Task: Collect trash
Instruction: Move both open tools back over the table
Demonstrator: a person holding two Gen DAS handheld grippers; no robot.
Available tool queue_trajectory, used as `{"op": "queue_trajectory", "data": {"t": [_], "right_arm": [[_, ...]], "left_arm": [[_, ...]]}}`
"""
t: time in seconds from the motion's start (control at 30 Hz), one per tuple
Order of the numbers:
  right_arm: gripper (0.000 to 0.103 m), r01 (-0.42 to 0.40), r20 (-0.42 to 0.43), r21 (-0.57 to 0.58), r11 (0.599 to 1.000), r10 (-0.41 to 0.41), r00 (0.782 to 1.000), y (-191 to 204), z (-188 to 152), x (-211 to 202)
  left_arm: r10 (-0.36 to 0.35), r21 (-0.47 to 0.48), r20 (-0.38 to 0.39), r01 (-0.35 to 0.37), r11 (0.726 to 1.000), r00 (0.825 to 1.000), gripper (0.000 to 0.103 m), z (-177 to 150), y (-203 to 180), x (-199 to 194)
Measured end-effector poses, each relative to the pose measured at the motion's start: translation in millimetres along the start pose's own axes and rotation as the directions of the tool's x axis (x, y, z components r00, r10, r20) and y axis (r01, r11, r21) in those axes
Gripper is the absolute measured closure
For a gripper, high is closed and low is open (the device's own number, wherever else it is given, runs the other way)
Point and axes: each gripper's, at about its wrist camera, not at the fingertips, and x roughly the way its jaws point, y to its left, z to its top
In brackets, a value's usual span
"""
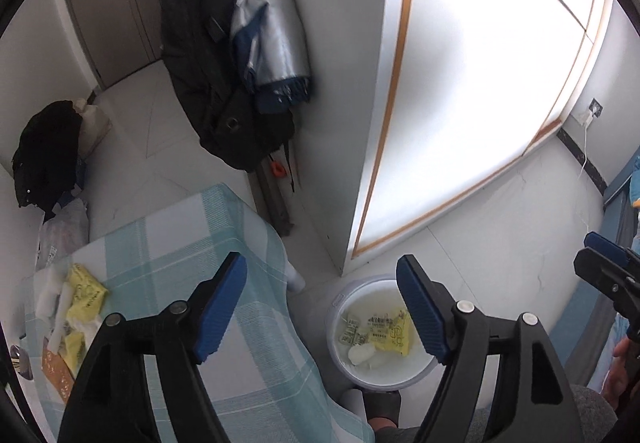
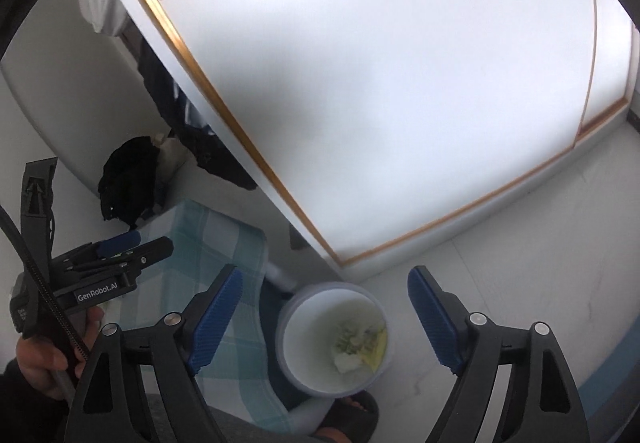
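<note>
A white bin (image 1: 340, 355) (image 2: 296, 359) stands on the floor beside the table; inside lie a yellow wrapper (image 1: 390, 331), small packets and a white tissue wad (image 2: 348, 361). More trash sits at the table's left end: yellow wrappers (image 1: 82, 293), white tissues (image 1: 48, 293) and an orange packet (image 1: 56, 369). My left gripper (image 1: 320, 309) hangs open above the table edge and the bin with nothing between its blue pads. My right gripper (image 2: 324, 317) is open and empty too, high over the bin. Each gripper shows at the edge of the other's view.
The table (image 1: 168, 239) wears a pale blue checked cloth. A dark coat and a folded umbrella (image 1: 268, 39) hang on the wall behind it. A wardrobe with a gold-trimmed sliding door (image 2: 380, 83) fills the right. A person's sandalled foot (image 2: 348, 417) stands by the bin.
</note>
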Motion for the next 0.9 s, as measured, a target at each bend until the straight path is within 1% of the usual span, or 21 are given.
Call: {"op": "queue_trajectory", "data": {"t": [0.03,0.07,0.13,0.2,0.23,0.3,0.37,0.4,0.47,0.53,0.6,0.7,0.8,0.9], "right_arm": [[0.015,0.011,0.028,-0.025,1.0,-0.01,1.0,8,4,-10],[0.014,0.013,0.057,-0.053,0.999,-0.01,0.998,19,7,-20],[0.012,0.005,0.111,-0.107,0.994,0.007,0.994,41,12,-39],[0.009,0.0,0.162,-0.145,0.989,0.024,0.986,60,14,-55],[0.008,-0.009,0.189,-0.162,0.987,0.04,0.981,70,16,-63],[0.005,-0.033,0.234,-0.186,0.982,0.077,0.969,90,19,-78],[0.003,-0.061,0.263,-0.202,0.978,0.114,0.958,109,23,-87],[0.001,-0.081,0.272,-0.211,0.974,0.138,0.952,118,24,-91],[0.0,-0.135,0.278,-0.234,0.963,0.2,0.94,138,23,-97],[0.0,-0.172,0.286,-0.257,0.951,0.245,0.926,161,19,-101],[0.0,-0.184,0.287,-0.295,0.938,0.27,0.919,183,14,-101],[0.0,-0.174,0.284,-0.357,0.918,0.284,0.916,216,4,-99],[0.0,-0.204,0.264,-0.389,0.898,0.321,0.91,239,-7,-94],[0.0,-0.24,0.228,-0.413,0.879,0.355,0.907,264,-16,-84]], "left_arm": [[0.004,-0.009,0.023,-0.003,1.0,1.0,0.027,1,5,-9],[0.001,-0.021,0.045,0.0,1.0,0.999,0.023,0,10,-17],[0.016,-0.054,0.089,-0.011,0.998,0.996,0.018,0,25,-33],[0.035,-0.088,0.139,-0.023,0.996,0.99,0.018,-3,40,-50],[0.042,-0.102,0.156,-0.026,0.994,0.987,0.018,-4,48,-57],[0.06,-0.131,0.179,-0.037,0.991,0.982,0.013,-7,62,-71],[0.075,-0.162,0.204,-0.041,0.986,0.976,0.013,-13,78,-83],[0.076,-0.18,0.219,-0.036,0.983,0.973,0.013,-18,87,-91],[0.09,-0.212,0.247,-0.037,0.977,0.965,0.013,-23,105,-103],[0.115,-0.238,0.276,-0.048,0.97,0.954,0.013,-30,119,-118],[0.143,-0.269,0.295,-0.061,0.961,0.945,0.013,-37,135,-131],[0.181,-0.305,0.314,-0.081,0.949,0.932,0.013,-46,157,-143],[0.233,-0.345,0.323,-0.115,0.931,0.917,0.013,-57,182,-156],[0.24,-0.389,0.323,-0.103,0.916,0.916,0.012,-67,208,-164]]}}
